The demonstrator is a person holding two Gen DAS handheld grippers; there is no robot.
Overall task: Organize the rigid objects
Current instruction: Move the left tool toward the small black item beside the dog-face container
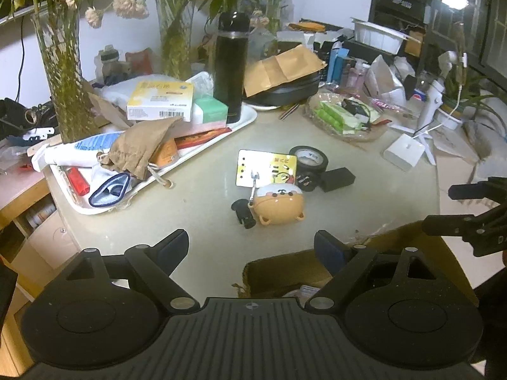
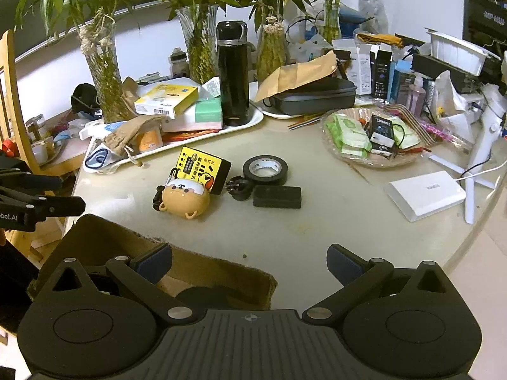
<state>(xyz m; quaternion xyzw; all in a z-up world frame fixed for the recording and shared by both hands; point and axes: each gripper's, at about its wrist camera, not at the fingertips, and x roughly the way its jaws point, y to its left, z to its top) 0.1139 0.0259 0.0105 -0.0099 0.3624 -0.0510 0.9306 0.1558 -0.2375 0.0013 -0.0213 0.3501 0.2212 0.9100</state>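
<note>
Left wrist view | left tongs and right tongs both gape, empty | dog-shaped case, tape roll, black block clustered at 12 o'clock, touching | risk: grabbing one knocks neighbours away; box near the surface edge could tip.

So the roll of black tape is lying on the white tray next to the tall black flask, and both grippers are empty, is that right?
Not quite. The roll of black tape lies on the bare table, beside the black block, not on the white tray. The right wrist view shows it. The tall black flask does stand on that tray, and both grippers are empty.
</note>
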